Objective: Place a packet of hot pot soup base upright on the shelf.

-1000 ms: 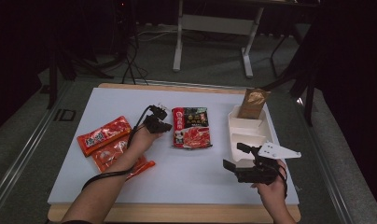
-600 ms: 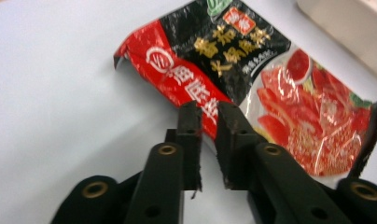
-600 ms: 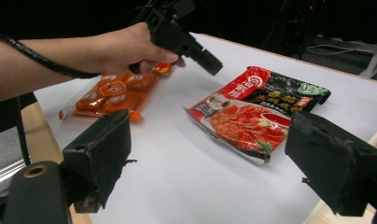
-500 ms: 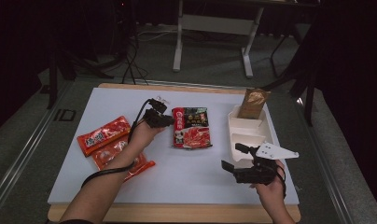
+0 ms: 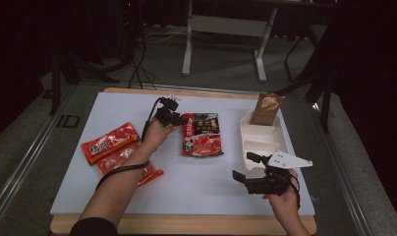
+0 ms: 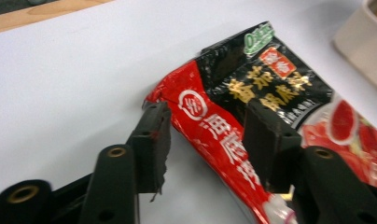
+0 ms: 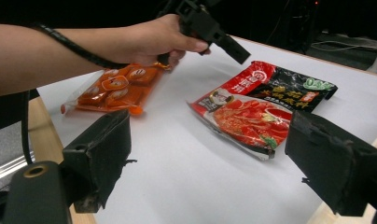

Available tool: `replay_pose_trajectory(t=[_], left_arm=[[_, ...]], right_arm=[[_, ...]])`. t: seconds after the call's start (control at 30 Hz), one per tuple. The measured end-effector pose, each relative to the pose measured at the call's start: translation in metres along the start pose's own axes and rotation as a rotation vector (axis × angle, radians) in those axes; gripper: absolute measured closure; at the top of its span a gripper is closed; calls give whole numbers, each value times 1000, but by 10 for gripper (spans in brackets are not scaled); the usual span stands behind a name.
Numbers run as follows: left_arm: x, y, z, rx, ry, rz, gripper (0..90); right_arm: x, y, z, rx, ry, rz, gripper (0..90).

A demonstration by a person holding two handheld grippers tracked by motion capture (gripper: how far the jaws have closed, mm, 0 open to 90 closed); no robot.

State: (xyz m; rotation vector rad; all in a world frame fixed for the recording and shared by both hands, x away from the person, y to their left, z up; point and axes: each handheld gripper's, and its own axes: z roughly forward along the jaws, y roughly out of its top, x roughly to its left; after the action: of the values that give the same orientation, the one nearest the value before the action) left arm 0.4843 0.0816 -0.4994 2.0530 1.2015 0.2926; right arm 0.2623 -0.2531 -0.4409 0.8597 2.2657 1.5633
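A: What is lying on the table (image 5: 88, 196), biggest thing first?

B: The white tray (image 5: 280, 140) is sitting at about three o'clock, with a brown bag (image 5: 268, 108) leaning at its far end. Next, the red-and-black packet (image 5: 202, 135) is lying flat near the table's centre, toward twelve o'clock. At nine o'clock an orange packet (image 5: 109, 142) is resting on a clear pack of orange cubes (image 5: 132, 164).

A: And the left gripper (image 5: 179, 119)?

B: It is hovering at the red-and-black packet's far left corner, at about eleven o'clock of it. Its jaws have just been opening and are now standing half apart. In the left gripper view (image 6: 207, 135) the packet's red edge is running between them, but the pads are not pressing on it; the packet is lying on the table.

A: The right gripper (image 5: 243, 167)?

B: It is hanging over the near edge at five o'clock, just beside the tray's near end. In its own view (image 7: 210, 154) the jaws are standing wide, with nothing between them, pointing toward the red-and-black packet.
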Motion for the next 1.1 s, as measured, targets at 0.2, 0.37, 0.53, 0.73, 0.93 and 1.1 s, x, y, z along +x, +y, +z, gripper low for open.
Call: replay_pose_trajectory(t=[0.2, 0.37, 0.53, 0.73, 0.93, 1.1], left_arm=[[4, 3, 17, 9, 14, -28, 452], [8, 1, 28, 21, 32, -46, 452], [9, -2, 37, 31, 16, -83, 466], [10, -4, 46, 28, 11, -115, 466], [11, -6, 54, 22, 4, -141, 501], [6, -5, 54, 44, -1, -129, 623]], right_arm=[[2, 0, 1, 3, 4, -6, 143], [1, -1, 2, 4, 6, -5, 143], [1, -2, 3, 8, 10, -2, 143], [3, -2, 4, 16, 12, -9, 142], [2, -3, 5, 17, 14, -7, 143], [2, -3, 6, 20, 13, -12, 143]])
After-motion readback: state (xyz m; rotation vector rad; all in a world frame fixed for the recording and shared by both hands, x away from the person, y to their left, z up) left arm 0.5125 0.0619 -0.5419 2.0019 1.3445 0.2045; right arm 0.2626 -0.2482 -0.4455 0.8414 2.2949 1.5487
